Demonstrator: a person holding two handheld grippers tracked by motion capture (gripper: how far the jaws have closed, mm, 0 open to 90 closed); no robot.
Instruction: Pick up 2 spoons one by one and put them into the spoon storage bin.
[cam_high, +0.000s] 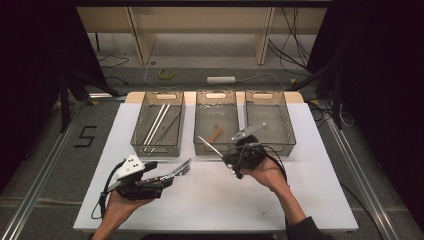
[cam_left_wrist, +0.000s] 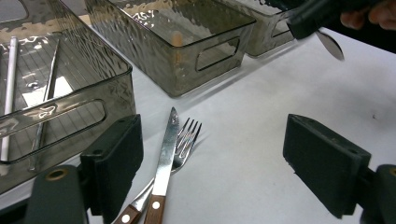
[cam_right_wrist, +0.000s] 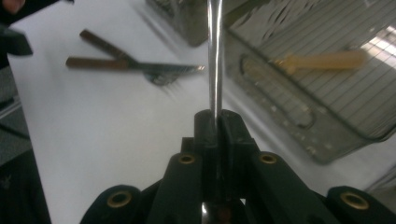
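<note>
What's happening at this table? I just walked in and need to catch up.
A person is handling cutlery with a gripper in each hand. The right gripper is shut on a metal knife and holds it near the middle bin, which has a wooden-handled utensil in it. The left gripper is open, its jaws either side of a knife and fork lying crossed on the white table. The left bin holds long thin sticks.
</note>
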